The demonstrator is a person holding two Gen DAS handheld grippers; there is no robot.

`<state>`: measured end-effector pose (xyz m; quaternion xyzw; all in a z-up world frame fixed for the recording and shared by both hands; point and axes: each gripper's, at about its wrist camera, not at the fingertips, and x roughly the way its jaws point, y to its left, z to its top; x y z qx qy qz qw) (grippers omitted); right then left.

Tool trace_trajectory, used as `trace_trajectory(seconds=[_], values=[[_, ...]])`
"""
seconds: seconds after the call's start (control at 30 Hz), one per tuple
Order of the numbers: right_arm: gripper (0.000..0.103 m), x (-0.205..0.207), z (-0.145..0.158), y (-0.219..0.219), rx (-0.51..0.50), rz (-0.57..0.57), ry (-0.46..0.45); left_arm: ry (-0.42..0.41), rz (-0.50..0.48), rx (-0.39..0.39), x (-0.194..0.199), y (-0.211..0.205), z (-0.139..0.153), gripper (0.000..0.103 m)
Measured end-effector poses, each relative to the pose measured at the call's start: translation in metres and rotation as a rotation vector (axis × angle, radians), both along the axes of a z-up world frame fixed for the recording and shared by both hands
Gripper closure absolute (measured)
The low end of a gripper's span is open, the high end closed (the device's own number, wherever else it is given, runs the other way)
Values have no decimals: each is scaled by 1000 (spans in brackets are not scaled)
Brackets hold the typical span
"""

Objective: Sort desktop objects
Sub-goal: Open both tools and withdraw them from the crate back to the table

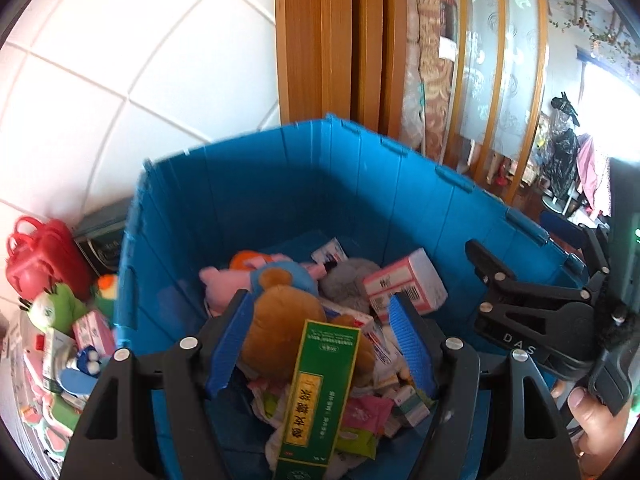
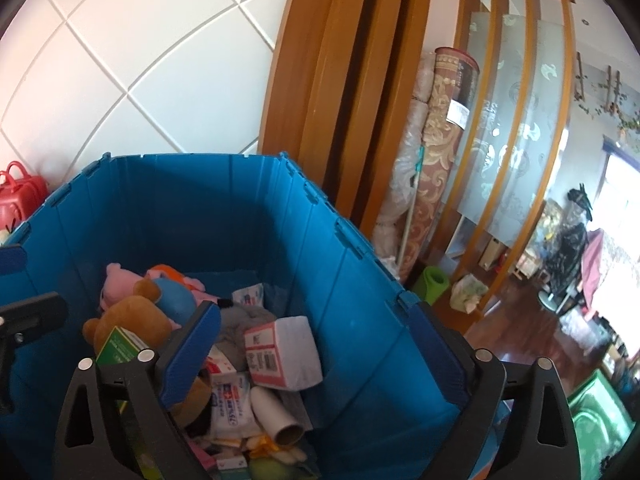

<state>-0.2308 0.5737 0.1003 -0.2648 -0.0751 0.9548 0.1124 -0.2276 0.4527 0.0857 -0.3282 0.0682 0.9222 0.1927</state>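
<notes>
Inside one blue crate (image 1: 280,184), one green box (image 1: 320,392), left gripper (image 1: 320,344) wide, right gripper (image 2: 316,364) wide.

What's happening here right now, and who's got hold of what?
A person is sorting desk clutter into a big blue plastic crate. The left tongs hang open over the crate, with a long green cardboard box standing between them; whether it is being let go I cannot tell. The right tongs are open and empty, straddling the crate's right wall. A brown teddy bear and a pink-and-white carton already lie inside.
</notes>
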Motion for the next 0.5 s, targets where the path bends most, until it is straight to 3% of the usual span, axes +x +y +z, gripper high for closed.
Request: trace_trajectory(seconds=[0.13,0.37,0.5], values=[[1,-1,0,-1,7,-6,-8,22,-20,48,12,-11,7,26],[0,8,3,-3,-25,-24,6,155,9,107,44,-42,27,25],[0,36,15,-24,-62,39,63,212,34,116,59,-67,35,25]])
